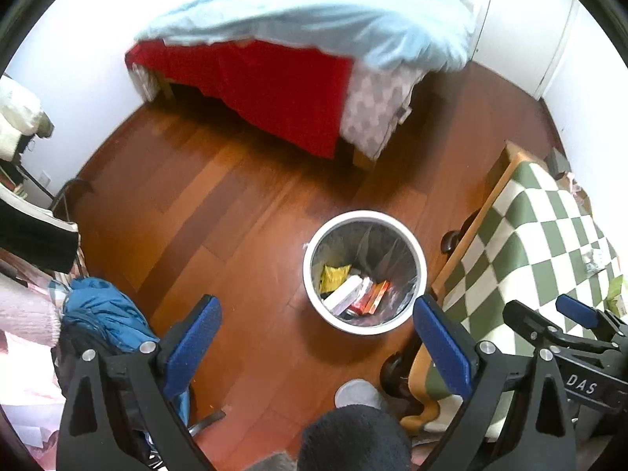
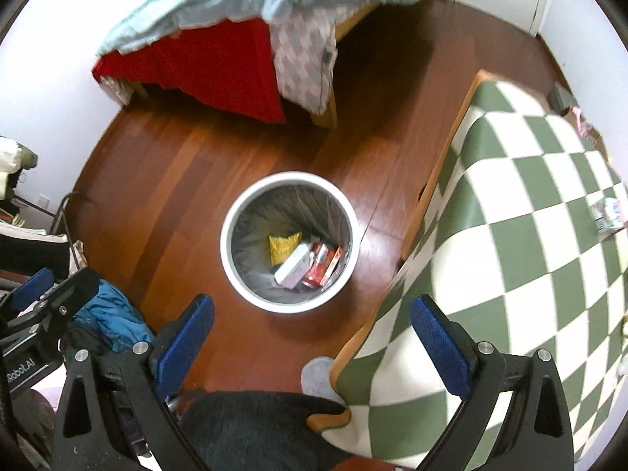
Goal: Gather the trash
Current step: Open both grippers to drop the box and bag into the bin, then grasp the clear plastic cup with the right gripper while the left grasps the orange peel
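Observation:
A white round trash bin [image 1: 422, 263] with a clear liner stands on the wooden floor; it also shows in the right wrist view [image 2: 229, 251]. Inside lie a yellow packet [image 1: 333, 276], a white box [image 1: 343, 294] and red and orange wrappers [image 1: 371, 298]. My left gripper [image 1: 314, 337] is open and empty, high above the floor in front of the bin. My right gripper [image 2: 312, 337] is open and empty too, above the bin and the table edge. A crumpled white wrapper [image 2: 607, 214] lies on the checked table at the right, also in the left wrist view [image 1: 594, 261].
A table with a green and white checked cloth [image 2: 510, 235] fills the right. A bed with a light blue cover [image 1: 314, 11] and red sheet stands at the back. Blue clothing [image 1: 106, 314] and clutter sit at the left. A dark-haired head [image 1: 353, 439] is below.

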Motion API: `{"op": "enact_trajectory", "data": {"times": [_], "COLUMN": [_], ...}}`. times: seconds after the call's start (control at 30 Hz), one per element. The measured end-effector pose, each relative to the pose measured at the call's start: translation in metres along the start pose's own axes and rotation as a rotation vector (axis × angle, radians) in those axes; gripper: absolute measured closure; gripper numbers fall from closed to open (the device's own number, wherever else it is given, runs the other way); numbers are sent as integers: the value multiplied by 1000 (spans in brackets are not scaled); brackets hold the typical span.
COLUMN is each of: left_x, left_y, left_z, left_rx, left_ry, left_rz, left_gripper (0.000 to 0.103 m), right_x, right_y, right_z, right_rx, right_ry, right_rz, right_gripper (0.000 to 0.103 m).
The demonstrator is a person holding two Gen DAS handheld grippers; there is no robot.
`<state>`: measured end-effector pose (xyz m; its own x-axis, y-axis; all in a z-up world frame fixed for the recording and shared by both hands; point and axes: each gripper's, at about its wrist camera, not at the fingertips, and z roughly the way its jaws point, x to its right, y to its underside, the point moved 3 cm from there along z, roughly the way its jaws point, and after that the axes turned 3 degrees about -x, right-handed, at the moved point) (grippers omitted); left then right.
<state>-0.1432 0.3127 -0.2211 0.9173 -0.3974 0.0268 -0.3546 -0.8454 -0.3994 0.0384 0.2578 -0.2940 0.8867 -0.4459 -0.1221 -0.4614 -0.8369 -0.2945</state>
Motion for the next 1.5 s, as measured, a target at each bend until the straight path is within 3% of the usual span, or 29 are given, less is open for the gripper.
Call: {"op": "enact_trajectory", "data": {"times": [0.4,0.57,0.7,0.9,1.13,1.2,1.3,1.5], "left_x": [24,52,100,222,364,400,446,507], "left_y": [30,41,51,80,107,111,115,123], "left_z": [-84,-91,-74,-19,50,62,73,88], "left_rx": [114,125,105,-6,-138,-157,-151,-151], "left_ry": [-2,-13,-20,49,68,83,88,88], "left_rz": [-2,17,87,267,444,488,555,651], "left_gripper": [4,4,4,3,3,3,3,3], "right_x": [17,41,79,193,388,442,510,574], "right_y": [47,75,98,136,189,206,224,224], "right_z": [-118,-152,-159,-152,-136,-126,-105,-73], "right_rx": [178,237,233,213,189,169,129,82], "right_ry": [-98,-171,-180,-91,72,90,102,118], "right_rz": [16,76,152,364,704,797,890,884], "right_gripper": [2,2,2,2,3,18,33,35]}}
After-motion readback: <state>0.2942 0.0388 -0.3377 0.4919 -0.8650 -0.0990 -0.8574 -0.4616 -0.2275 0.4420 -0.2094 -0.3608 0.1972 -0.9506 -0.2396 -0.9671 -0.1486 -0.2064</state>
